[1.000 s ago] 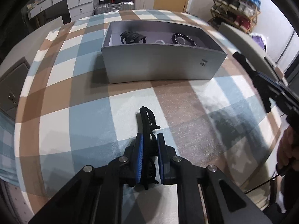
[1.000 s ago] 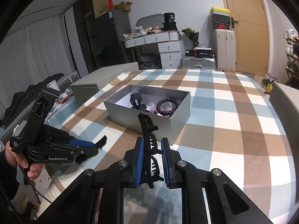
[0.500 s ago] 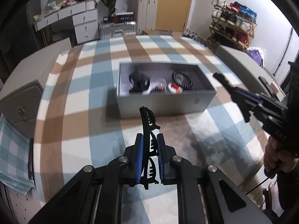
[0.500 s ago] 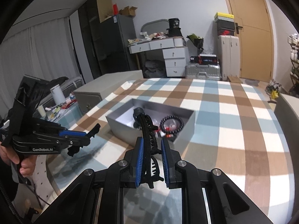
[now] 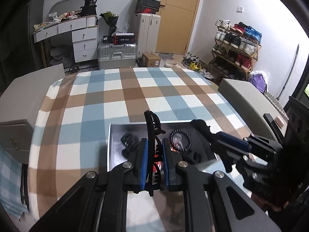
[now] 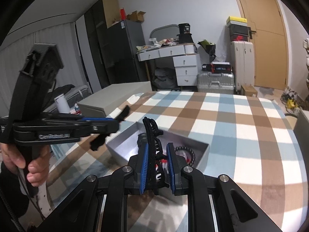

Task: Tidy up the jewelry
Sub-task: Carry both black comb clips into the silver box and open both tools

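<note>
Each gripper is shut on a black claw hair clip. My left gripper (image 5: 154,149) pinches its clip (image 5: 151,123) upright between blue pads, over the near edge of the open grey box (image 5: 109,147). The box holds another black clip (image 5: 129,143), a dark bead bracelet (image 5: 180,142) and red pieces. My right gripper (image 6: 157,155) holds its own clip (image 6: 150,133) just short of the same box (image 6: 202,155), whose bracelet (image 6: 187,152) shows beside the pads. The left gripper (image 6: 114,124) appears at the left of the right wrist view, held by a hand (image 6: 25,160).
The box sits on a table with a blue, brown and white plaid cloth (image 5: 135,89). Grey cabinets flank the table at left (image 5: 29,89) and right (image 5: 249,96). Beyond the far edge stand a white dresser (image 5: 81,36), suitcases (image 5: 115,56) and a shoe rack (image 5: 235,46).
Both grippers rose and closed in on the box with their clips still held. The left wrist view now looks down over the box, and the right gripper has come in close beside it.
</note>
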`<action>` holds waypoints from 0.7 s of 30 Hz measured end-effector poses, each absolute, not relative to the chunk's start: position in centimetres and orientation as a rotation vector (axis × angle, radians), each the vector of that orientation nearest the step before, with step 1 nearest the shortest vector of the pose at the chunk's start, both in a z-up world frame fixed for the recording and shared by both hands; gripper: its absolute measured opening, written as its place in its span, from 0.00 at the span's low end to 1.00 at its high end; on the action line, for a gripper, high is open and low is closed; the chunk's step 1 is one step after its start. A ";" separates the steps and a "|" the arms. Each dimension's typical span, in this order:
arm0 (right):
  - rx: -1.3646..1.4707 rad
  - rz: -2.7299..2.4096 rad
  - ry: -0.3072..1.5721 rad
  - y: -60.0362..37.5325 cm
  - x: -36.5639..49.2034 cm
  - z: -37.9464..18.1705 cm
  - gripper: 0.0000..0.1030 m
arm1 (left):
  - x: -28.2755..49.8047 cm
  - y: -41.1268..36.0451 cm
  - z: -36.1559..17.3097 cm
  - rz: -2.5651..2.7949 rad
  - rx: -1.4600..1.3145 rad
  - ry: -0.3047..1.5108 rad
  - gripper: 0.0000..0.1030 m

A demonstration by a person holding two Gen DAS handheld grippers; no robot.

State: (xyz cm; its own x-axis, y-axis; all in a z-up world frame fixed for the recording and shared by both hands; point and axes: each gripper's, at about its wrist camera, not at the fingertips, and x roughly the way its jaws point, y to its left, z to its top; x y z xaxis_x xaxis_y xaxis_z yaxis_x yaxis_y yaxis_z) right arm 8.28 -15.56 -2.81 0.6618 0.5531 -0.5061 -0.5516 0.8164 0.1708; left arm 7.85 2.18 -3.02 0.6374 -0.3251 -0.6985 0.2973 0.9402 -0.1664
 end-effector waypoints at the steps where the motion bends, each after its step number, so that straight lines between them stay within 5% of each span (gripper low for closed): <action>1: 0.002 0.627 0.573 -15.4 8.6 -2.9 0.17 | 8.5 2.1 -3.3 -0.360 -0.048 0.811 0.09; 21: 0.003 0.645 0.677 -13.8 12.6 -6.0 0.17 | 10.5 2.2 -5.8 -0.375 -0.184 0.858 0.09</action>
State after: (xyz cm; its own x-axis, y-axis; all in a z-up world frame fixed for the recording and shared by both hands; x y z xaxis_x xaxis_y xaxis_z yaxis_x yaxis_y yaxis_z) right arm 12.64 -13.79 -6.00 0.5940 0.5555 -0.5819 -0.5538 0.8070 0.2050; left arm 10.47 2.16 -5.81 0.5941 -0.3933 -0.7016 0.2472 0.9194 -0.3061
